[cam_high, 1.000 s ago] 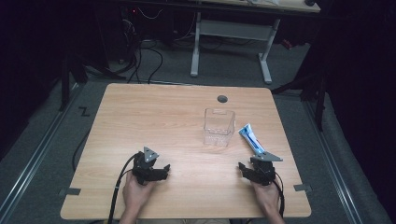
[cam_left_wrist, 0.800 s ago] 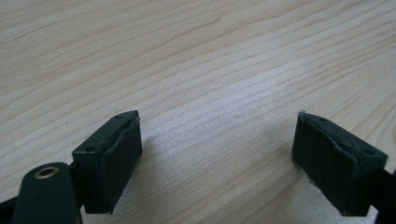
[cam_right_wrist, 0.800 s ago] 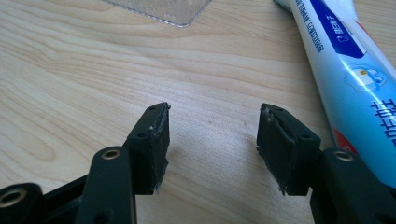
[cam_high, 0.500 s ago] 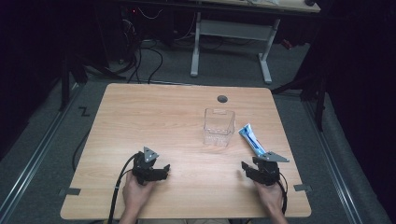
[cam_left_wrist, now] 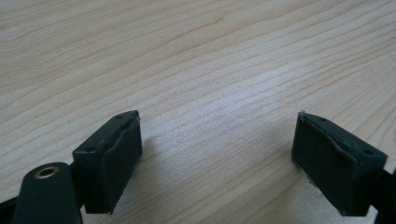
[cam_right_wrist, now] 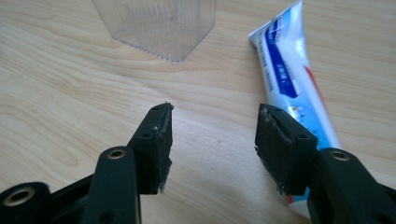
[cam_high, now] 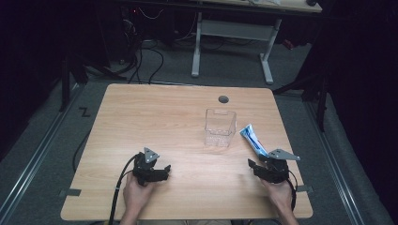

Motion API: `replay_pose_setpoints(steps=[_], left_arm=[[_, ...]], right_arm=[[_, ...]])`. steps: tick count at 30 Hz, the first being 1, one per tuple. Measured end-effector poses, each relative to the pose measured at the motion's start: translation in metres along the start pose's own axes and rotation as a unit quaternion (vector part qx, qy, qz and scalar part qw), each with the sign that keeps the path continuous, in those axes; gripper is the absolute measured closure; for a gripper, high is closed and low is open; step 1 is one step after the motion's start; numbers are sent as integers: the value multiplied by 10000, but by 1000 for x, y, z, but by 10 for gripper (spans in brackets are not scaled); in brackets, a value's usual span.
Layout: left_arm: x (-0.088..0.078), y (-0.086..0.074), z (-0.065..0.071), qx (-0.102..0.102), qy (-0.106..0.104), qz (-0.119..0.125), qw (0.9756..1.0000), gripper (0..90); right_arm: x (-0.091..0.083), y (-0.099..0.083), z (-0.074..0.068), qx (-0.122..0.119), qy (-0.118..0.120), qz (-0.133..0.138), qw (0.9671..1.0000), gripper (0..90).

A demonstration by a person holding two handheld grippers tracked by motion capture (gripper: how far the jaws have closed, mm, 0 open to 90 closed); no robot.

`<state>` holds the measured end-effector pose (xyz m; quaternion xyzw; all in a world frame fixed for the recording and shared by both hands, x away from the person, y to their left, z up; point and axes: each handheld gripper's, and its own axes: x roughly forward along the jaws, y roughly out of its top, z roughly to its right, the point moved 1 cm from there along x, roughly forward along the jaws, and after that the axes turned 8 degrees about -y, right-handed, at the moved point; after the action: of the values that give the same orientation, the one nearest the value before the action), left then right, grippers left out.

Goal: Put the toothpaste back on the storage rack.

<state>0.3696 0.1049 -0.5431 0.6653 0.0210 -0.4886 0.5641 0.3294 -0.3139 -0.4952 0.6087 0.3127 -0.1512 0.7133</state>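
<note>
A blue and white toothpaste tube (cam_high: pixel 252 139) (cam_right_wrist: pixel 290 80) lies flat on the wooden table (cam_high: pixel 155 122), right of a clear square plastic cup (cam_high: pixel 219 127) (cam_right_wrist: pixel 159 24) that stands upright. My right gripper (cam_high: pixel 254 165) (cam_right_wrist: pixel 212 123) rests low near the front right, open, with the tube just beyond and beside its right jaw; nothing is between the jaws. My left gripper (cam_high: pixel 165 168) (cam_left_wrist: pixel 217 140) rests on the table at the front left, open wide over bare wood.
A round cable hole (cam_high: pixel 223 99) sits near the table's far edge. A white desk frame (cam_high: pixel 232 37) and cables (cam_high: pixel 141 51) stand on the dark floor beyond. Hands hold both grippers at the front edge.
My right gripper has drawn slightly back and to the right, toward the front edge. The left gripper, tube and cup have not moved.
</note>
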Motion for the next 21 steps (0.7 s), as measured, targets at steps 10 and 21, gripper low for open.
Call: replay_pose_setpoints(steps=[10, 21], left_arm=[[0, 0, 0, -12, 13, 2, 10000, 165], [0, 0, 0, -12, 13, 2, 10000, 165]], right_arm=[[-2, 14, 12, 222, -144, 122, 9996, 435], [7, 37, 24, 11, -387, -204, 9990, 453]])
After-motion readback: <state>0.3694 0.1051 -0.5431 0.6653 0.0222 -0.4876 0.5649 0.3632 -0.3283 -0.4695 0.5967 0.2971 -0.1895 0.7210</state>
